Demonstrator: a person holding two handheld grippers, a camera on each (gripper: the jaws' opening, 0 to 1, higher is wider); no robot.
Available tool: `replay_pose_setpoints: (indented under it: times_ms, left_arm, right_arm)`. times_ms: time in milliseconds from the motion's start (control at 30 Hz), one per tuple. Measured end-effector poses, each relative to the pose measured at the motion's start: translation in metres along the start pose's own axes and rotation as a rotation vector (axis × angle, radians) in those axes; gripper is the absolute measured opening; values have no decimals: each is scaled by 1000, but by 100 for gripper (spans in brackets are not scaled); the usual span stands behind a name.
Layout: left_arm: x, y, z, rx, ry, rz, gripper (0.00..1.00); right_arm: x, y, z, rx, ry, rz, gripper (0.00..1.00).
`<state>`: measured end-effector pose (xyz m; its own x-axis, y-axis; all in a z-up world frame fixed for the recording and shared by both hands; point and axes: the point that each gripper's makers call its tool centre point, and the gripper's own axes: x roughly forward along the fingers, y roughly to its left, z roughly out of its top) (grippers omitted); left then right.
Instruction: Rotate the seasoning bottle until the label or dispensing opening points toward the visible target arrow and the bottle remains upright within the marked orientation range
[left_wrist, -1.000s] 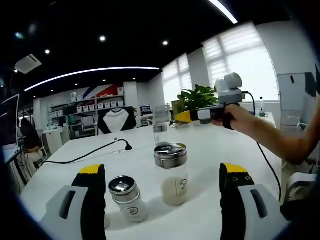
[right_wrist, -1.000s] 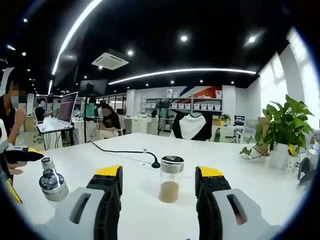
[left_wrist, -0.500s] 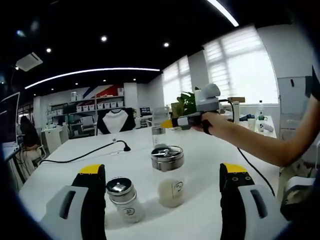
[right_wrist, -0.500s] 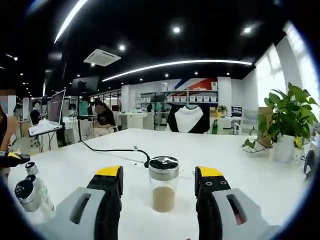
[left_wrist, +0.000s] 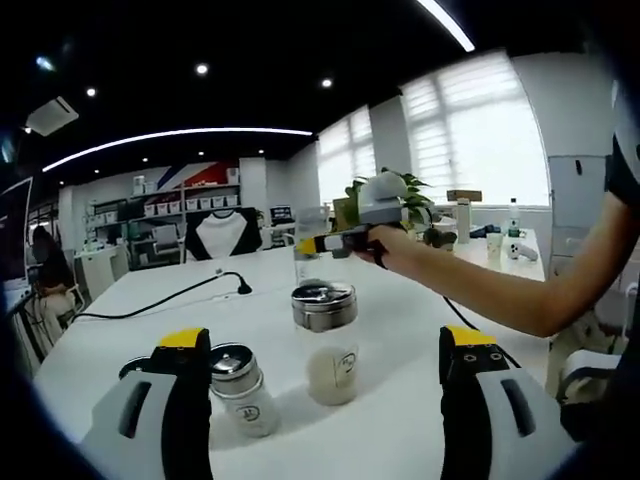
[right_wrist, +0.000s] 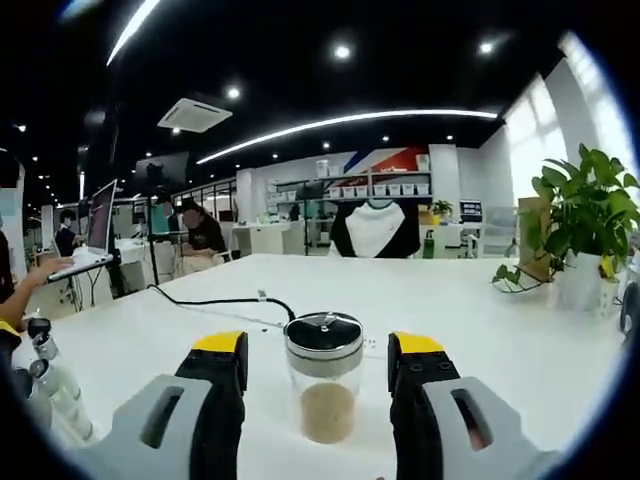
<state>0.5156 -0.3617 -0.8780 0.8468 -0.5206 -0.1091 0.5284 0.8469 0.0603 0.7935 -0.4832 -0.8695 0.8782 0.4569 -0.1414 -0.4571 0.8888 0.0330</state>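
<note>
Left gripper view: the left gripper (left_wrist: 330, 400) has its jaws spread wide, with nothing between the pads. On the white table (left_wrist: 150, 335), a small jar (left_wrist: 238, 390) with a metal lid stands upright just beside the left jaw. Right of it stands a larger jar (left_wrist: 326, 340), upright, holding pale powder. Farther off, the right gripper (left_wrist: 335, 240), held in a person's hand, reaches toward a third jar (left_wrist: 310, 260).

Right gripper view: two bottles (right_wrist: 50, 380) stand at the far left edge. A black cable (right_wrist: 215, 300) crosses the table. The seasoning bottle (right_wrist: 324, 388), upright with brown contents, stands between the spread jaws of the right gripper (right_wrist: 318, 395); contact cannot be told.
</note>
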Motion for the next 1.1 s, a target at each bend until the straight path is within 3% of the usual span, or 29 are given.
replay_pose_setpoints:
  times_ms: [433,533,1100]
  left_arm:
    - [0,4,-9,2,43,36,100]
    - [-1,9,-1,-14,-10,75,100]
    - [7,4,-13,-23,28,48,100]
  right_arm:
    - [17,-6,-12,31,-16,19,53]
    - [17,-5,-9,30,-29,24,53]
    - [25,-1,-16,6,-30,38,42]
